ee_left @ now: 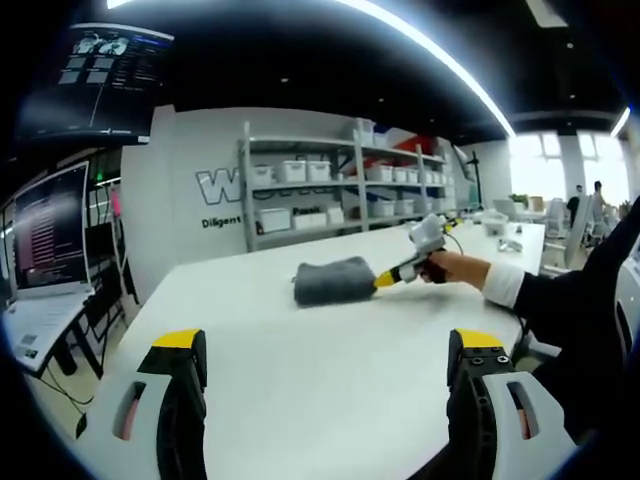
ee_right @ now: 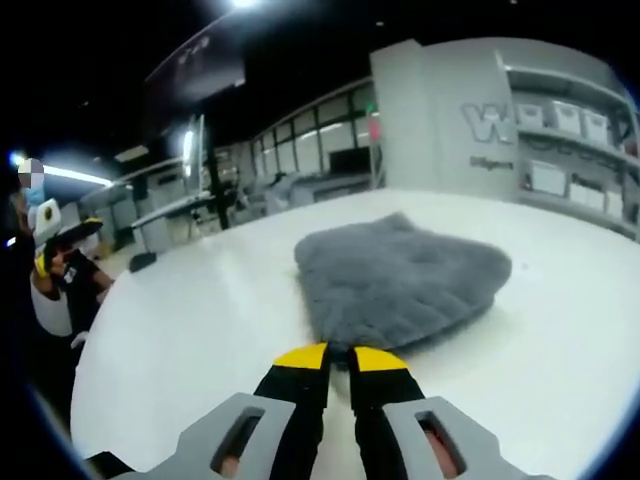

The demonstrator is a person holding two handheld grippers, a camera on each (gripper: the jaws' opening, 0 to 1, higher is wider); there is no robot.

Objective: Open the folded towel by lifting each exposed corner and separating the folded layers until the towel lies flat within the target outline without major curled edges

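A grey fluffy towel (ee_left: 334, 280) lies folded on the white table (ee_left: 300, 390), far ahead of my left gripper (ee_left: 328, 352). That gripper's jaws stand wide open over bare tabletop with nothing between them. My right gripper (ee_left: 392, 275) comes in from the right, held in a person's hand (ee_left: 452, 268), with its yellow tip at the towel's right edge. In the right gripper view the towel (ee_right: 400, 275) lies just beyond my right gripper (ee_right: 340, 357), whose yellow-tipped jaws are closed to a narrow gap on the towel's near edge. The towel still rests flat, folded. The left gripper (ee_right: 68, 232) is small at the far left.
Metal shelving (ee_left: 340, 185) with white bins stands behind the table. Monitors (ee_left: 50, 230) and a laptop sit off the table's left side. The person's dark sleeve (ee_left: 570, 300) reaches in from the right. Desks and distant people fill the room beyond.
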